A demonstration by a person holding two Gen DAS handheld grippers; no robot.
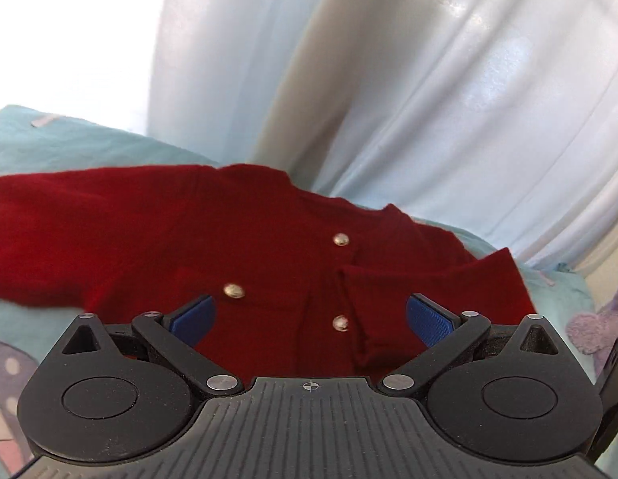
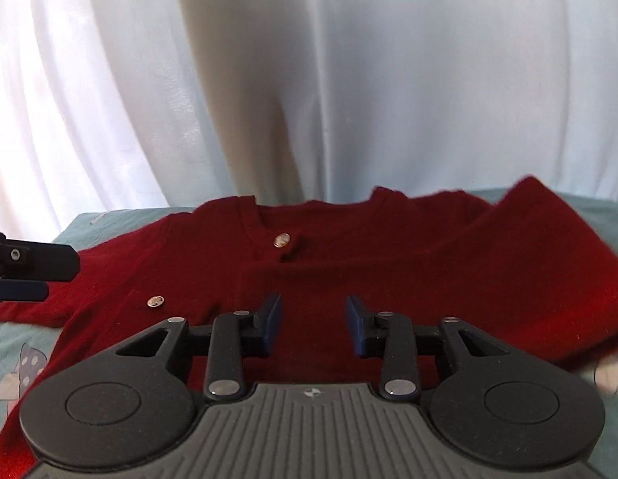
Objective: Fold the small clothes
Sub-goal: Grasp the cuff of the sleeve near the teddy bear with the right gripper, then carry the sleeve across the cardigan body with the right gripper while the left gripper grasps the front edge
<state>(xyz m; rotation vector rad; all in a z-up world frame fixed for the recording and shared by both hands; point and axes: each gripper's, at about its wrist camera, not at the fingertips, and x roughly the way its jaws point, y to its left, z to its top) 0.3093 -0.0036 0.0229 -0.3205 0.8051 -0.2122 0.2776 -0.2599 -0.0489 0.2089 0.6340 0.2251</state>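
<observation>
Two grippers are hovering over a dark red knitted cardigan with small metal buttons (image 1: 237, 231), which is lying flat on a pale teal bedsheet (image 1: 69, 147). Going left to right: one sleeve is stretching out left, and the left gripper (image 1: 310, 315), jaws spread wide and empty, is sitting nearest it. Right gripper (image 2: 312, 319) is gaping narrower, also empty, facing the body straight ahead.

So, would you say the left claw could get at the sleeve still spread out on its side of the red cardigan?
Probably yes. The left claw is open above the cardigan, and the spread sleeve lies flat on the teal sheet with nothing on it or in between.
</observation>
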